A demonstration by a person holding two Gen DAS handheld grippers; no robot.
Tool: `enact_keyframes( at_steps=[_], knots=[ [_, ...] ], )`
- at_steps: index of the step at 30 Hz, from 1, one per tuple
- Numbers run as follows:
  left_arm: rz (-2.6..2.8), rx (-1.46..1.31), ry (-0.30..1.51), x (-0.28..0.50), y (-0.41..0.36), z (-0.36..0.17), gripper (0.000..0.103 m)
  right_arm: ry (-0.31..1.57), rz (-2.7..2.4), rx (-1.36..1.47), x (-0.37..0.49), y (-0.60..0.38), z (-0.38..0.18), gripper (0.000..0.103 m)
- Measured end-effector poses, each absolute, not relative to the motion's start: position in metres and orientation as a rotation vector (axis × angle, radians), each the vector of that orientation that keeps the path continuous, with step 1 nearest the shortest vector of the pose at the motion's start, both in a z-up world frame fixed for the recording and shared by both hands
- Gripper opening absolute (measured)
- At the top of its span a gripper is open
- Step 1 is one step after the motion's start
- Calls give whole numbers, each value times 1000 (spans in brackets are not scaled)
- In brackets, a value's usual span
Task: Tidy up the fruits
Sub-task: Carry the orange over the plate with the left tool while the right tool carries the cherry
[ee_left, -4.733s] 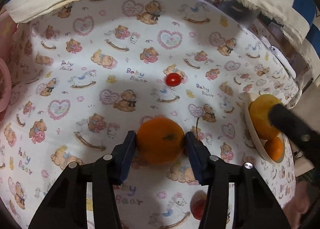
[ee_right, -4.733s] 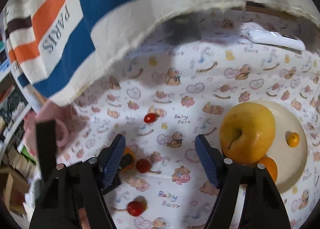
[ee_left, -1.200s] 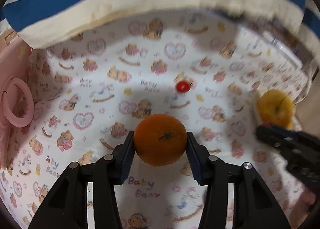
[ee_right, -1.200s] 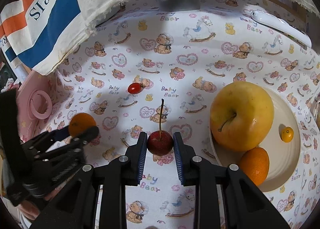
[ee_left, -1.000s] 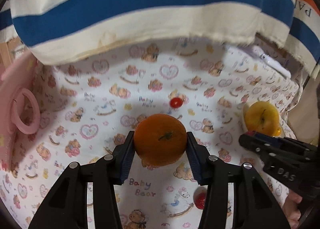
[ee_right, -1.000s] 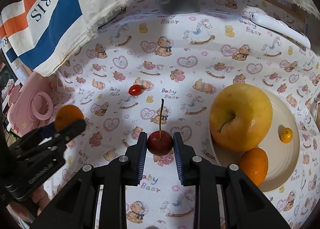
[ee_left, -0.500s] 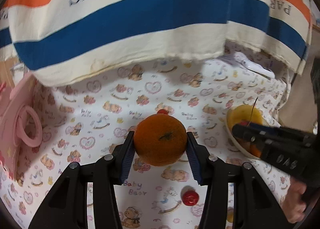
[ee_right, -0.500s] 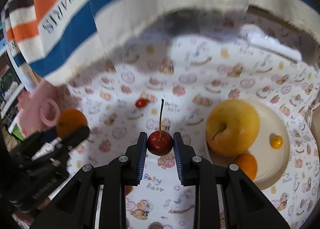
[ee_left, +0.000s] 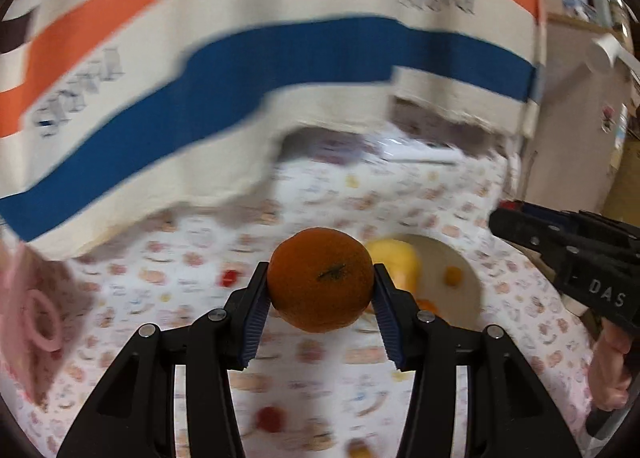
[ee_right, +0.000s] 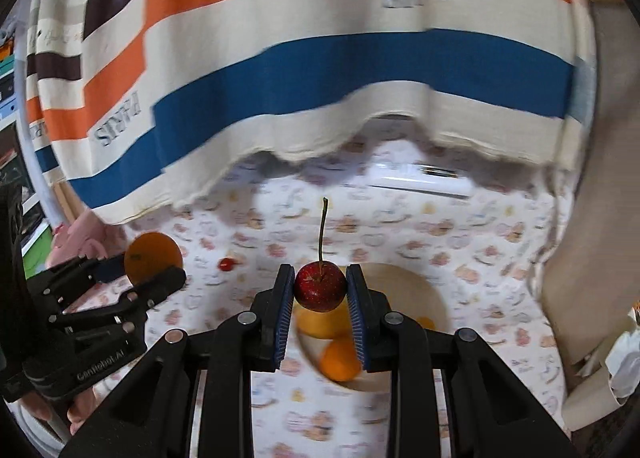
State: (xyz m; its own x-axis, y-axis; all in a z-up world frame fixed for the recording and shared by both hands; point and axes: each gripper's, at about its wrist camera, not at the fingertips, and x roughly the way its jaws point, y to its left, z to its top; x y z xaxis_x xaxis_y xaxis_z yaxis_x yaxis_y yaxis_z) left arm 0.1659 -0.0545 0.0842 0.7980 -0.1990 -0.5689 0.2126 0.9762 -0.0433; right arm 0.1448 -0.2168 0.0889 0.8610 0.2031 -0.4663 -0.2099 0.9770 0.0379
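Both grippers have risen: left gripper [ee_left: 320, 308] clamps the orange [ee_left: 320, 278], right gripper [ee_right: 320, 308] the cherry [ee_right: 320, 286]

Striped PARIS cloth [ee_right: 304, 69] hanging at back, teddy-print sheet [ee_right: 460, 258] below, shelves [ee_right: 10, 69] at left.

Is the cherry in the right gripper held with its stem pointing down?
No. The cherry sits between the right gripper fingers with its stem pointing straight up.
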Motion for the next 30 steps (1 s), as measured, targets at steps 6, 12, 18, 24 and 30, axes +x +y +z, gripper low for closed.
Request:
enact_keyframes(
  at_steps=[6, 12, 18, 24, 30],
  knots=[
    [-281, -12, 635, 185, -102, 67, 48, 514, 113, 27, 161, -263, 51, 27],
    [-266, 59, 691, 198, -133, 47, 48, 604, 75, 66, 188, -289, 20, 27],
    [-302, 59, 719, 206, -144, 30, 48, 674, 156, 139, 195, -301, 7, 27],
    [-348, 49, 713, 200, -139, 15, 48, 767, 197, 149, 204, -297, -10, 27],
    [-352, 59, 816, 205, -137, 4, 48, 832, 188, 119, 213, -289, -24, 27]
  ],
)
